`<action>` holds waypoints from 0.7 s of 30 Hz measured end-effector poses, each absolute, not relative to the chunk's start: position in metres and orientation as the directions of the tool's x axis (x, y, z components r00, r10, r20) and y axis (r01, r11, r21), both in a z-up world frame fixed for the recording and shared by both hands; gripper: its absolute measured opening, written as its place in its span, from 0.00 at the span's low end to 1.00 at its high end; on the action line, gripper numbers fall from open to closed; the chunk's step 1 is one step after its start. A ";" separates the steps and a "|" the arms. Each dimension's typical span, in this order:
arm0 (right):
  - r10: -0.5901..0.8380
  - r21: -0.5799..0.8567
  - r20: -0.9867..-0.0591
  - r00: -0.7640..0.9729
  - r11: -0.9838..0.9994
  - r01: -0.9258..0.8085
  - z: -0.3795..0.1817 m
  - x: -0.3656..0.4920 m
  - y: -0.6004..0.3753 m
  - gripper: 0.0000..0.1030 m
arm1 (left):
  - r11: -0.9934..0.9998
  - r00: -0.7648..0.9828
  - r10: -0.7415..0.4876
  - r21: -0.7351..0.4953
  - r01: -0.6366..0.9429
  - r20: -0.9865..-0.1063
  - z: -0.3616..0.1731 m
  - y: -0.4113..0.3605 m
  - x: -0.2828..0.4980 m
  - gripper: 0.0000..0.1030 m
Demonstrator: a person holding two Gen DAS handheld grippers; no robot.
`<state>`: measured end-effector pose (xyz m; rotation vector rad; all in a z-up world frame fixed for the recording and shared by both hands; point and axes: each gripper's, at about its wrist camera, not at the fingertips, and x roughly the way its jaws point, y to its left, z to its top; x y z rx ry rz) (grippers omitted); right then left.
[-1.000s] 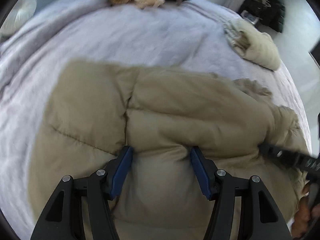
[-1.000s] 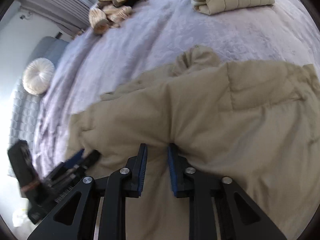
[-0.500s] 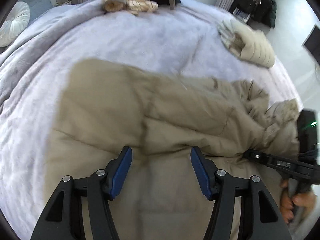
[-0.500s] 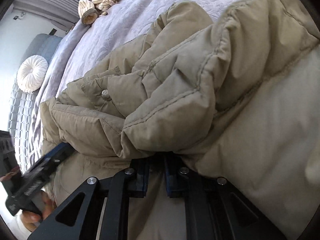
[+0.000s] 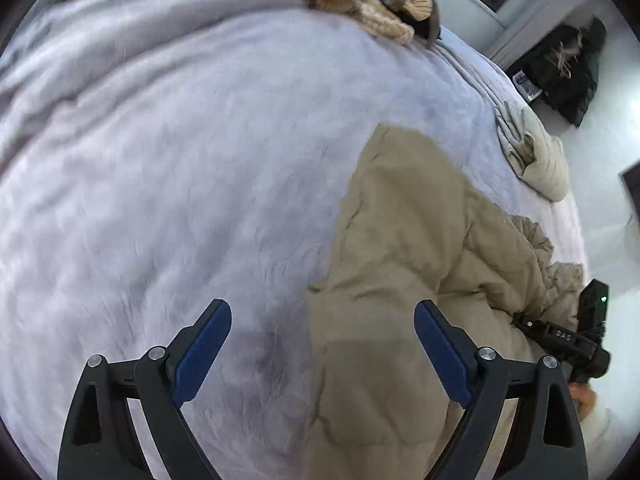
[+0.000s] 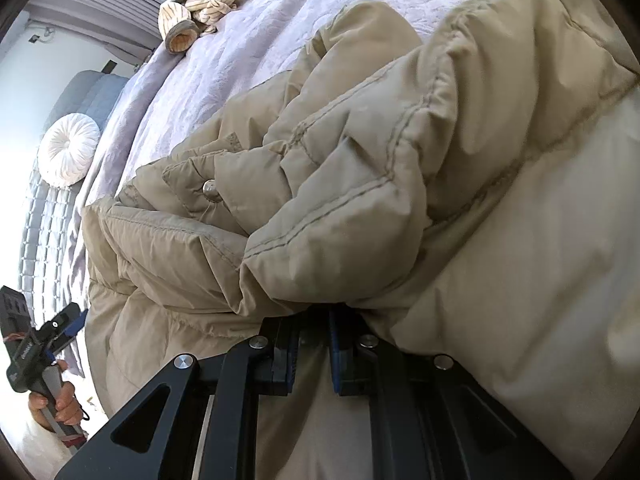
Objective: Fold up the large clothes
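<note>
A large tan puffer jacket (image 5: 420,240) lies on a lilac bedspread (image 5: 160,160). My left gripper (image 5: 322,320) hovers over the jacket's left edge. Its jaws are opening wide and the pads press on nothing; bedspread and the jacket's edge lie below the gap. In the right wrist view a bunched fold of the jacket (image 6: 400,160) with a snap button rises in front of my right gripper (image 6: 312,344), which is shut on the fabric; the fold hides its fingertips. The left gripper (image 6: 60,328) shows at the far left, and the right gripper (image 5: 560,336) at the jacket's right side.
A folded cream quilted garment (image 5: 536,160) lies near the bed's right edge. A heap of striped knitwear (image 5: 372,4) sits at the far end. A round white cushion (image 6: 68,148) rests at the bed's left side. Dark clothes (image 5: 568,68) hang beyond the bed.
My left gripper let go of the jacket, opened wide and swung left over the bedspread. The right gripper closed tighter on the fabric and dropped slightly with the fold.
</note>
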<state>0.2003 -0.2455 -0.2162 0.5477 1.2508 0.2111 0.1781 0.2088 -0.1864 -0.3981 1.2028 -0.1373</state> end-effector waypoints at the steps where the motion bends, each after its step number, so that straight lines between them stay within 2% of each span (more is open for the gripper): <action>1: 0.438 0.497 -0.843 0.313 0.856 0.142 -0.214 0.199 -0.245 0.12 | 0.907 0.343 -0.344 -0.404 -0.120 -0.874 -0.194 0.215 0.178 0.90; 5: 0.405 0.455 -0.864 0.298 0.882 0.121 -0.200 0.199 -0.238 0.16 | 0.772 0.262 -0.573 -0.619 -0.147 -0.777 -0.229 0.230 0.180 0.90; 8: 0.381 0.425 -0.879 0.287 0.899 0.105 -0.200 0.199 -0.234 0.16 | 0.688 0.202 -0.686 -0.713 -0.134 -0.699 -0.252 0.224 0.186 0.90; 13: 0.396 0.445 -0.873 0.284 0.886 0.134 -0.207 0.201 -0.238 0.16 | 0.627 0.096 -0.770 -0.776 -0.061 -0.630 -0.276 0.197 0.201 0.90; 17: 0.411 0.465 -0.866 0.286 0.871 0.157 -0.210 0.201 -0.243 0.16 | 0.626 0.055 -0.779 -0.779 0.018 -0.625 -0.275 0.169 0.206 0.90; 18: 0.410 0.465 -0.866 0.286 0.871 0.160 -0.211 0.201 -0.244 0.16 | 0.620 0.050 -0.784 -0.784 0.028 -0.618 -0.272 0.163 0.209 0.86; 19: 0.409 0.465 -0.867 0.286 0.870 0.163 -0.211 0.201 -0.244 0.16 | 0.613 0.044 -0.790 -0.789 0.045 -0.611 -0.268 0.155 0.208 0.70; 20: 0.408 0.464 -0.867 0.286 0.870 0.165 -0.211 0.200 -0.243 0.16 | 0.612 0.033 -0.791 -0.788 0.070 -0.611 -0.261 0.146 0.205 0.59; 21: 0.406 0.463 -0.868 0.287 0.871 0.167 -0.211 0.200 -0.243 0.16 | 0.614 0.031 -0.789 -0.784 0.096 -0.614 -0.250 0.142 0.202 0.39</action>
